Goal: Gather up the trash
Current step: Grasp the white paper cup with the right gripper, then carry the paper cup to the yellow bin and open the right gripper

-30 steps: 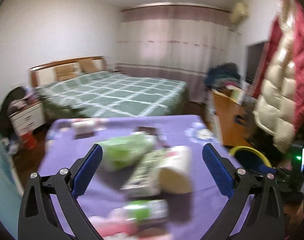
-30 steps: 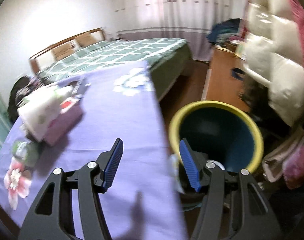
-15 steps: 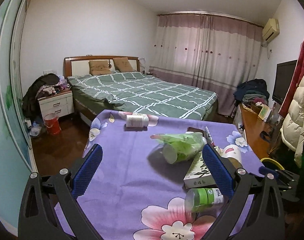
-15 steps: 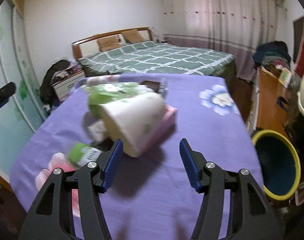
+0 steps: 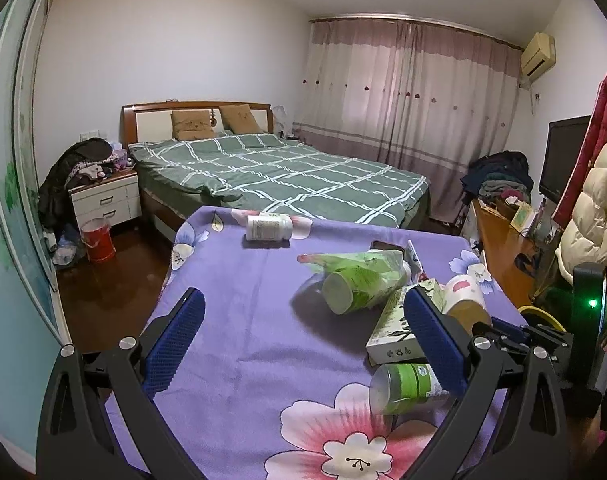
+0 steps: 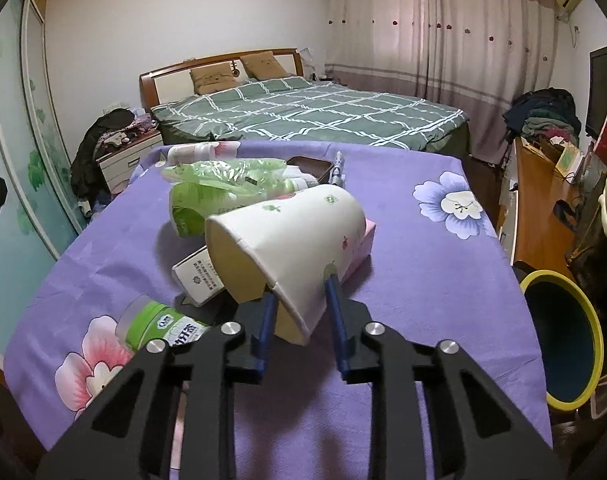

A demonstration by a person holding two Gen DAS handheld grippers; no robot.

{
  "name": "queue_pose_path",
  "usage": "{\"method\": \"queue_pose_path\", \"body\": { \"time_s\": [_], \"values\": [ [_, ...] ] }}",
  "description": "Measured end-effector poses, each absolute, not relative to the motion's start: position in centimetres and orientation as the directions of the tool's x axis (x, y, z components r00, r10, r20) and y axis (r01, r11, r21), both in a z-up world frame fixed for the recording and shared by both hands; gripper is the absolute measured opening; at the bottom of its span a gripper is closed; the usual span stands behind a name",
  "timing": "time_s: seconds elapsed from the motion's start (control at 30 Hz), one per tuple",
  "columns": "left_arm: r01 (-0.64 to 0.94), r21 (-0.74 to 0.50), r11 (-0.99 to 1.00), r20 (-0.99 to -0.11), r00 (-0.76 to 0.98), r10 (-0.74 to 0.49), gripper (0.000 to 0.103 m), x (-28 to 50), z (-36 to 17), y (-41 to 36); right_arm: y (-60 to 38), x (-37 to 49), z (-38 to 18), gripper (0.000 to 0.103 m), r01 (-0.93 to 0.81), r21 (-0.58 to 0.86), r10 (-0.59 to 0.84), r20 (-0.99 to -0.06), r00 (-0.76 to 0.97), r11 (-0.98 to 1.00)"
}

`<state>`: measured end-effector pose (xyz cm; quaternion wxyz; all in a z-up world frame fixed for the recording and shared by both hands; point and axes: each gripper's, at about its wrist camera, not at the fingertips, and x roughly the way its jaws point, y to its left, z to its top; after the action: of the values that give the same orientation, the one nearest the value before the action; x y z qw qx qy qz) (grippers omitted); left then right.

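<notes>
A white paper cup lies on its side on the purple flowered tablecloth. My right gripper is closing on the cup's lower rim, with one finger in the mouth and the other against the outer wall. In the left wrist view the same paper cup lies at the right. My left gripper hovers open over the cloth, holding nothing. Around the cup lie a green plastic-wrapped cup stack, a green-labelled bottle, a white carton and a white pill bottle.
A dark bin with a yellow rim stands on the floor off the table's right edge. A pink tissue box and a dark phone lie behind the cup. A green checked bed is beyond the table and a wooden desk is at the right.
My right gripper swung from above the bin to the heap on the table, and its jaws narrowed onto the paper cup's rim. The left gripper shifted left and steadied, still open.
</notes>
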<state>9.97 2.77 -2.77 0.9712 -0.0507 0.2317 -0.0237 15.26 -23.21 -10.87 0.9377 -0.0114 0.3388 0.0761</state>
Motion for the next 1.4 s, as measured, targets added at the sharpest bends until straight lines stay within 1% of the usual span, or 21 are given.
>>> {"method": "queue_pose_path", "body": {
  "time_s": [0.13,0.2,0.47,0.67,0.9,1.13,1.3,1.4],
  "values": [
    [0.036,-0.103,0.994,-0.455,0.887,-0.079,0.098,10.2,-3.2,2.2,-24.3,15.3,-10.8,0.006,-0.129,0.034,0.121,-0.629,0.768,0.991],
    [0.042,-0.099,0.994,-0.457,0.885,-0.083,0.098,10.1,-3.2,1.8,-24.9,15.3,-10.6,0.003,-0.117,0.038,0.115,-0.620,0.776,0.992],
    [0.080,-0.084,0.993,-0.468,0.877,-0.110,0.098,10.1,-3.4,0.0,-28.0,15.1,-9.8,0.003,-0.065,0.077,0.099,-0.602,0.792,0.995],
    [0.116,-0.074,0.991,-0.480,0.867,-0.137,0.098,10.2,-3.6,-1.6,-31.2,14.8,-9.4,0.003,0.010,0.096,0.049,-0.587,0.808,0.995],
    [0.161,-0.062,0.985,-0.506,0.846,-0.171,0.098,10.7,-4.2,-3.7,-37.1,14.4,-9.3,0.003,0.145,0.122,-0.046,-0.588,0.807,0.982],
    [0.201,-0.046,0.979,-0.525,0.828,-0.195,0.098,11.0,-4.6,-5.7,-43.3,13.6,-10.4,0.003,0.318,0.153,-0.165,-0.609,0.776,0.936],
    [0.222,-0.036,0.974,-0.539,0.817,-0.206,0.098,11.3,-5.0,-7.0,-46.8,13.6,-11.9,0.003,0.435,0.159,-0.244,-0.636,0.732,0.886],
    [0.230,-0.031,0.973,-0.549,0.809,-0.208,0.098,11.4,-5.3,-7.6,-48.4,13.7,-13.0,0.003,0.480,0.185,-0.253,-0.662,0.706,0.858]
  ]
}}
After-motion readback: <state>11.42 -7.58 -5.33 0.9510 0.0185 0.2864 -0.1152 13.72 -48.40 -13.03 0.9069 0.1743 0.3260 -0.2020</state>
